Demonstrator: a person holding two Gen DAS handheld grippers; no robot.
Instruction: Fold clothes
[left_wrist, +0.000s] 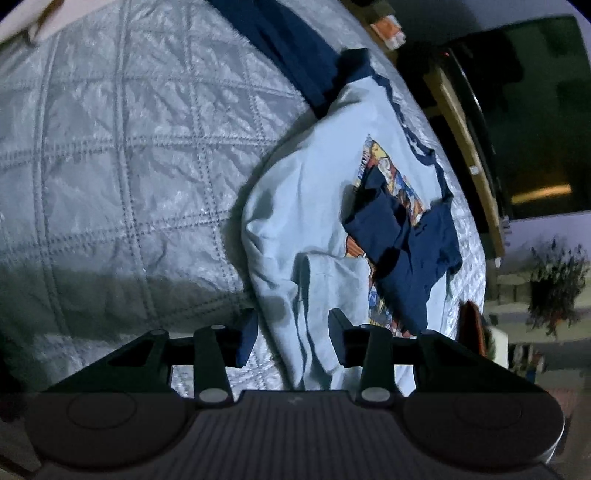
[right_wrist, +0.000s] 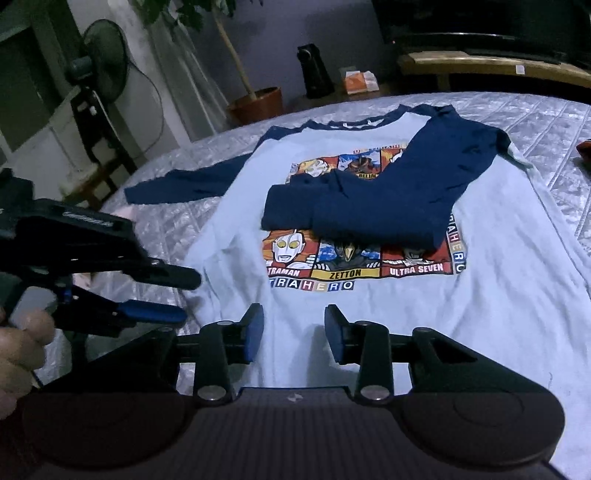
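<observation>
Sleeve-folding step: one navy sleeve (right_wrist: 388, 206) lies across the shirt (right_wrist: 480, 314). Both my left gripper (left_wrist: 293, 338) and right gripper (right_wrist: 294, 332) stand spread, pinching nothing. Next, I judge, the left sleeve (right_wrist: 184, 184) needs folding in.

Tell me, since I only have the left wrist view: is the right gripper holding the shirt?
Observer: No. The right gripper hovers over the lower part of the light blue shirt with its fingers apart and nothing pinched.
Operator: The chest print is half covered for me. Can you read it?
Observer: Yes. Below the folded navy sleeve, the print shows captions reading ZETTON and ULTRA SEVEN.
Operator: How does the left gripper look from outside?
Observer: The left gripper sits at the shirt's side edge with its fingers apart. The person's hand is visible behind it.
</observation>
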